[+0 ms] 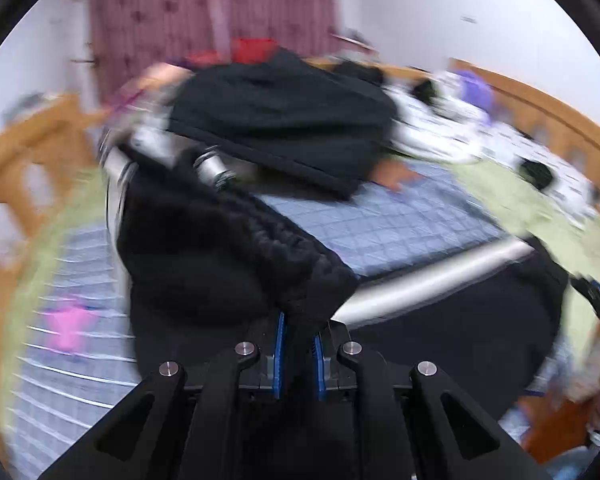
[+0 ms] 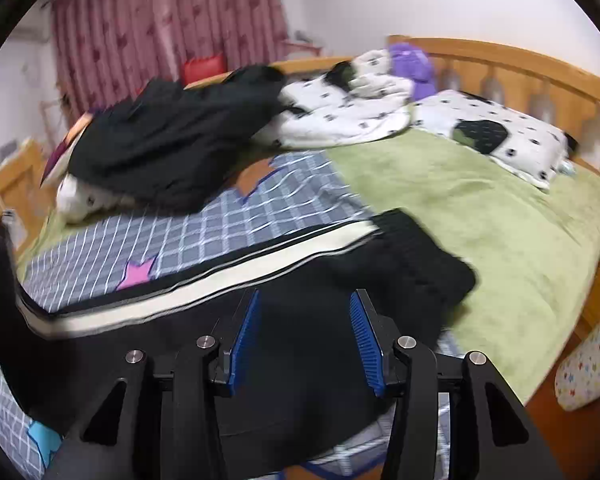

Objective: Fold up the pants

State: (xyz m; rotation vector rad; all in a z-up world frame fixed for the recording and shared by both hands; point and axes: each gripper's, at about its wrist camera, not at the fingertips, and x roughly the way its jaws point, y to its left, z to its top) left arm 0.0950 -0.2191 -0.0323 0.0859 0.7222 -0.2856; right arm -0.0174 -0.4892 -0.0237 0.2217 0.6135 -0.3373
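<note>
Left gripper (image 1: 298, 354) has its jaws clamped on the black track pants (image 2: 300, 344) waistband, right gripper (image 2: 304, 344) jaws apart above them, so I'd pull taut along the white side stripe (image 2: 220, 276) before folding.

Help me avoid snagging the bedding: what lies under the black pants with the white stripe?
Under the black pants lies the blue checked sheet, with a pink star showing beside the white stripe. A green blanket lies alongside. What lies directly beneath the fabric is covered.
</note>
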